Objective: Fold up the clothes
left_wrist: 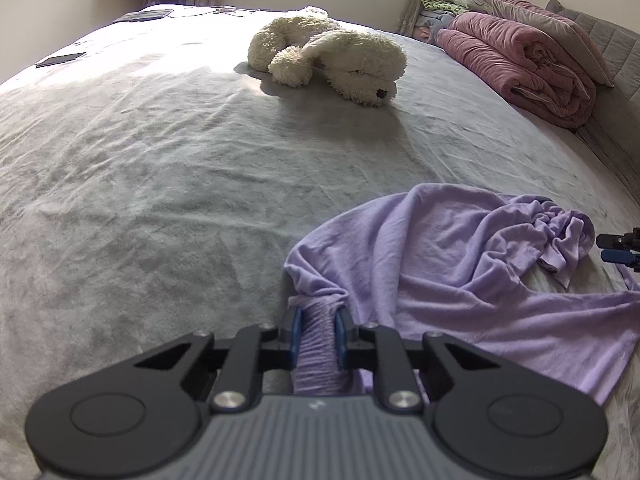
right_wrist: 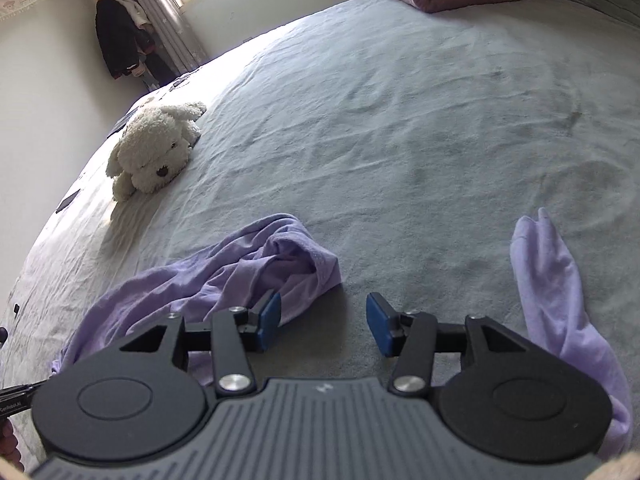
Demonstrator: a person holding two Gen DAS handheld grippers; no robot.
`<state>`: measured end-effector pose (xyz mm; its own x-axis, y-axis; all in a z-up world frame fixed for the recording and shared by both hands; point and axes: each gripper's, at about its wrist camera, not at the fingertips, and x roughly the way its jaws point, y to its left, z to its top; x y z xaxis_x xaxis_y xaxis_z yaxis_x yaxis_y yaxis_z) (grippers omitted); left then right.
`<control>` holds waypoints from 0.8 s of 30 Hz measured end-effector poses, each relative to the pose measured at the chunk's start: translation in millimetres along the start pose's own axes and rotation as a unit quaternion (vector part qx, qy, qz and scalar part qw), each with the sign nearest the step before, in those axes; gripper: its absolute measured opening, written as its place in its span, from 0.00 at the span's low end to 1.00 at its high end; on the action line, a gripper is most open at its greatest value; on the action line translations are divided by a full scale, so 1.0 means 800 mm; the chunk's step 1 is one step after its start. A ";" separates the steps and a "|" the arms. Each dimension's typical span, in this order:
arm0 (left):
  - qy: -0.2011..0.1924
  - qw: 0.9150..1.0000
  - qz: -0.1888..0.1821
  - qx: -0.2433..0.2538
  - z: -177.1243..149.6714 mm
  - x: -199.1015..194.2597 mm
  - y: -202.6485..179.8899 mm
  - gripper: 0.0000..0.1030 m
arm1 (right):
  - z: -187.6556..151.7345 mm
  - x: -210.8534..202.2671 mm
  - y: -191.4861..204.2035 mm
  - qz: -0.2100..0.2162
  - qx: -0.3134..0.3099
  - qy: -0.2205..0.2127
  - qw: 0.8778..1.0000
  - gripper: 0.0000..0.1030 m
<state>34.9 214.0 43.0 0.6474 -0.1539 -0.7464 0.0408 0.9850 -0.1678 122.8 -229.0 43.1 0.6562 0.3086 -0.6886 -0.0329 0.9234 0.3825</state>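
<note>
Left tool (left_wrist: 318, 334) pinching a bunched ribbed edge of the purple garment (left_wrist: 460, 256), blue pads pressed on the fabric from both sides. Garment lies crumpled on the grey bed (left_wrist: 180, 168), near edge, spread to the right of the left tool. Right tool (right_wrist: 323, 322) spread wide, nothing between its pads, hovering over bare sheet; left pad just beside a garment fold, contact unclear. One purple strip (right_wrist: 560, 280) runs along the right side of the right wrist view. White plush dog (left_wrist: 328, 54) lies farther back on the bed, well apart from the garment. Folded pink quilt (left_wrist: 520, 64) at the head end. Right tool tips visible at the right edge of the left wrist view, near the crumpled part.
</note>
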 end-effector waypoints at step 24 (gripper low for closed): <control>-0.047 0.993 0.089 -0.057 0.067 0.022 0.024 0.05 | -0.044 0.042 -0.001 -0.330 -0.547 -0.107 0.762 0.03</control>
<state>87.5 234.8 61.1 0.7054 0.0346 -0.7079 -0.1636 0.9798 -0.1151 118.2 -211.6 -2.4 0.9063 -0.2415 -0.3468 -0.1738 0.5350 -0.8268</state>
